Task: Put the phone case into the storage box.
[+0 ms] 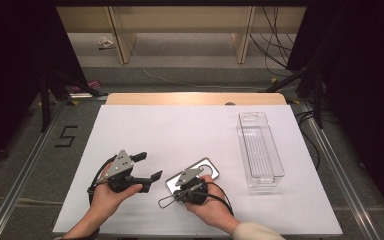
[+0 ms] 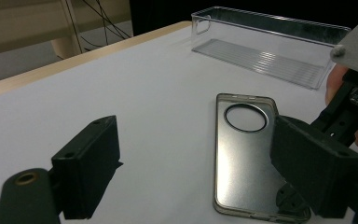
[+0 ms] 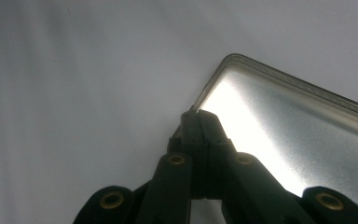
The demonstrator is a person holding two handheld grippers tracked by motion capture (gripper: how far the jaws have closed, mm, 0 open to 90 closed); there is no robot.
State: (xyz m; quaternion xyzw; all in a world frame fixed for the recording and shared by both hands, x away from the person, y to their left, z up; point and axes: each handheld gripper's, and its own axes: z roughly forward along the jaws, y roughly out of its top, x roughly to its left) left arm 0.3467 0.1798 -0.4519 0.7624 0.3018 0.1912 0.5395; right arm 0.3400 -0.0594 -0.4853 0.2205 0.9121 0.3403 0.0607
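Note:
A clear phone case [image 1: 208, 168] with a round camera hole lies flat on the white table, near the front middle. The left gripper view shows the case [image 2: 242, 158] hollow side up. My right gripper [image 1: 180, 186] is shut, and its jaw tips pinch the case rim [image 3: 223, 70] beside a corner, as the right gripper [image 3: 197, 119] view shows. My left gripper [image 1: 148, 166] is held just left of the case, jaws wide open and nothing between them. In its own view the left gripper [image 2: 198, 165] frames the case's near end.
A long clear plastic bin [image 1: 280, 162] stands empty at the right of the table, and the bin [image 2: 261, 51] lies beyond the case. The white table sheet [image 1: 180, 130] ends at a wooden back edge [image 1: 195, 98]. Cables and shelf legs stand on the floor behind.

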